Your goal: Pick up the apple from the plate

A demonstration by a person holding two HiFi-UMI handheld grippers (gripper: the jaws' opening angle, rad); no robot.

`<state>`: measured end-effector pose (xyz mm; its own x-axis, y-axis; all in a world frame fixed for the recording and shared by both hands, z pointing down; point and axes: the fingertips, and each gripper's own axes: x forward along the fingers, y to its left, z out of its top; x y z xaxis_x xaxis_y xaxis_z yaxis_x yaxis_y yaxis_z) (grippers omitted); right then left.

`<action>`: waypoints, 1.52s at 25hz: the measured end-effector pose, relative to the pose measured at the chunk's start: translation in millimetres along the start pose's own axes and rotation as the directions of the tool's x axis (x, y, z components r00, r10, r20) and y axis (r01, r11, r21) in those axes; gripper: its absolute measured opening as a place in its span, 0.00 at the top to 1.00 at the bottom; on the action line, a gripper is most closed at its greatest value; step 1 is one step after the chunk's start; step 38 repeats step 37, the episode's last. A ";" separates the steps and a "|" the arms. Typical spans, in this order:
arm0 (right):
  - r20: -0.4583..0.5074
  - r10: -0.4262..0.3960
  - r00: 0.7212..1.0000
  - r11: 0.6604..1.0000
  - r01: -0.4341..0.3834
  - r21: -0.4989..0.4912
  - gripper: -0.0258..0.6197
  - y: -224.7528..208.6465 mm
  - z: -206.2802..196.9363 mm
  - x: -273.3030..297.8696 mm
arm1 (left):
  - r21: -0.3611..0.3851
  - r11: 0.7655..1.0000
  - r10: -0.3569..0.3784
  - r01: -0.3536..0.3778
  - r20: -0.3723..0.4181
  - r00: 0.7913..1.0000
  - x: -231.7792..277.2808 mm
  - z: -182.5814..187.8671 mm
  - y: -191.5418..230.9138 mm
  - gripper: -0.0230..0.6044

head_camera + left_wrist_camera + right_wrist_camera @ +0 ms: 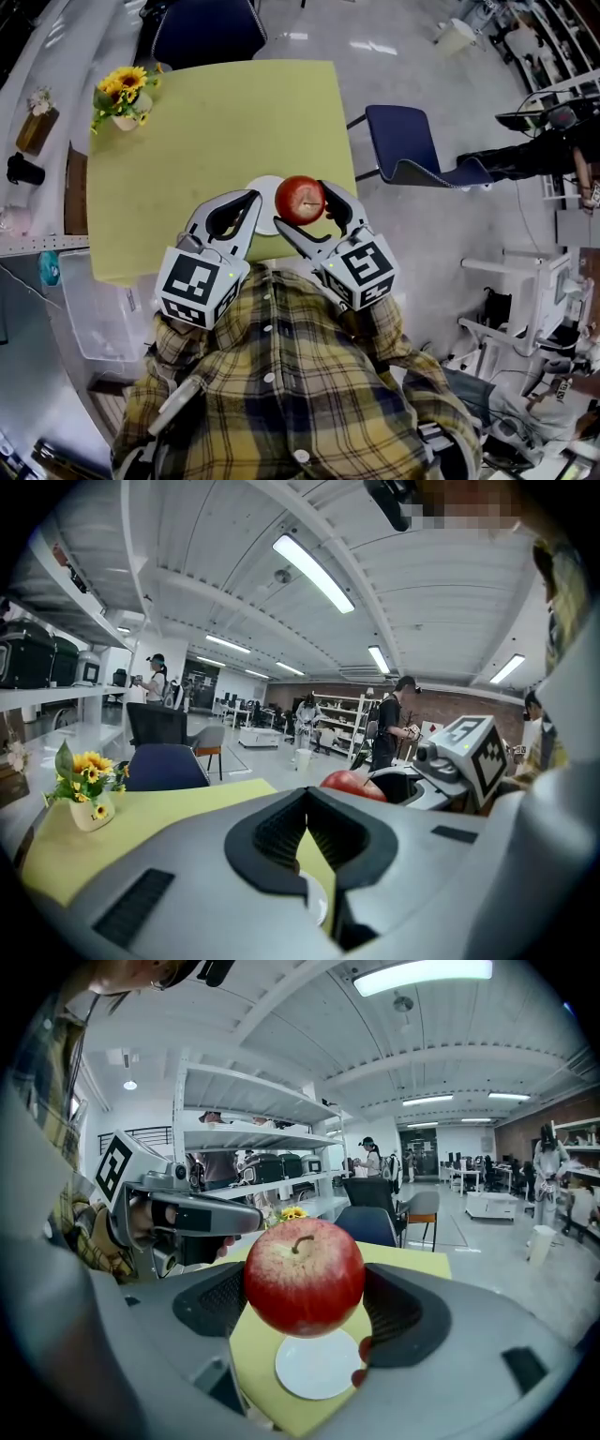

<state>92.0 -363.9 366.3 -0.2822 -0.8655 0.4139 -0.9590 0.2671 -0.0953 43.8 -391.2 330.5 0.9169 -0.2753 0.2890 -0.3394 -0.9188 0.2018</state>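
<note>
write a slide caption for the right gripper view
Right gripper holds a red apple clear above the white plate on the yellow-green table

**What the tongs and the apple cover**

In the head view, the apple and the right tongs cover the right part of the plate. Only a white crescent shows between them and the left tongs. Both tongs and the shirt hide part of the tabletop's near edge.

In the left gripper view, only the apple's top clears the tongs' body, and the plate is a sliver below the pads. People far beyond are too small to make out.

In the right gripper view, the apple blocks the plate's far rim and most of the flowers.
</note>
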 end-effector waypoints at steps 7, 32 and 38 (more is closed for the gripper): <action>-0.010 0.015 1.000 1.000 -0.016 -0.006 0.38 3.0 -1.7 -0.4 | -0.011 1.000 0.011 -0.011 -0.004 1.000 -1.7 -2.5 -0.4 0.95; -0.053 0.037 0.998 0.999 -0.039 -0.036 0.38 14.9 -9.7 2.4 | -0.028 0.999 0.018 -0.019 -0.013 1.000 -14.6 -11.7 -2.5 0.95; -0.053 0.031 0.998 0.999 -0.032 -0.031 0.38 14.1 -11.2 -2.8 | -0.029 0.999 0.025 -0.026 -0.013 1.000 -16.5 -11.9 -4.5 0.95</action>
